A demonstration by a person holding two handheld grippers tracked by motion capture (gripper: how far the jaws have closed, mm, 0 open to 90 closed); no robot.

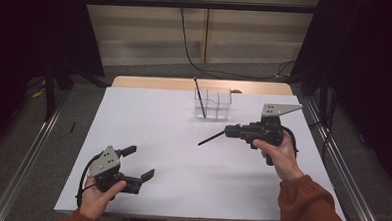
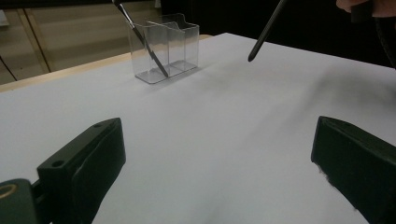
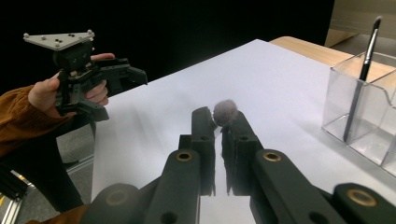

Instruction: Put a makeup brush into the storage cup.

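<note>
right tongs (image 1: 226, 131): clamped on a makeup brush (image 1: 211, 138), held level above the bench (image 1: 172, 154)
left tongs (image 1: 140, 163): spread wide, nothing in them
clear organizer (image 1: 213, 104): far side, 1 brush (image 1: 200, 97) leaning inside

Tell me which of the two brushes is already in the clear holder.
The thin black brush leaning in the clear holder, in its left compartment in the high view. The other brush is clamped in the right gripper above the table, bristle end at the jaws.

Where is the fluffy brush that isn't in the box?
In the high view, the fluffy brush is on the right side, pinched in the right tongs above the white table, its handle pointing left, just in front of the clear box.
</note>
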